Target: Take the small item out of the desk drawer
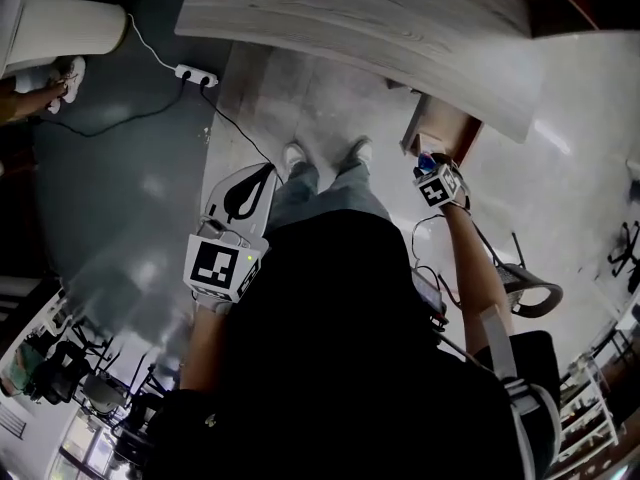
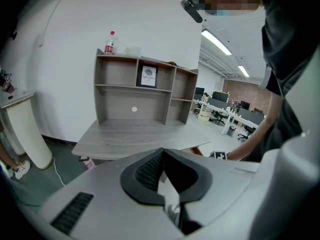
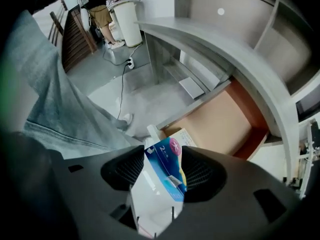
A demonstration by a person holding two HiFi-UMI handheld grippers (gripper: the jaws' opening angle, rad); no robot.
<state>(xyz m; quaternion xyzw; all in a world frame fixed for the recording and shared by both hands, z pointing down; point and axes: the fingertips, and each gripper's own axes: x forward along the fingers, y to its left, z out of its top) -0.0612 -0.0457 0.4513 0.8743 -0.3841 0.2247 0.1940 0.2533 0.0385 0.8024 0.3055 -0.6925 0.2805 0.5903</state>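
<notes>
Looks along left gripper (image 2: 163, 153), dark pads (image 2: 146, 171) meeting at the tips, apparently with nothing gripped. Beyond, a grey desk (image 2: 135, 134) bearing a shelf unit (image 2: 115, 96); on top, a red-capped bottle (image 2: 109, 43); in a middle cubby, a framed picture (image 2: 148, 76).

A grey wooden desk (image 2: 135, 134) stands against a plain white wall (image 2: 65, 44), a shelf unit (image 2: 145, 91) on its surface. A bottle (image 2: 109, 43) stands on top of the shelves; what looks like a framed print (image 2: 148, 76) sits in one compartment. A white power strip (image 1: 195, 74) lies on the dark grey floor (image 1: 110, 198). Strip lights (image 2: 217, 41) run along the ceiling above office tables (image 2: 235, 118) beyond.
</notes>
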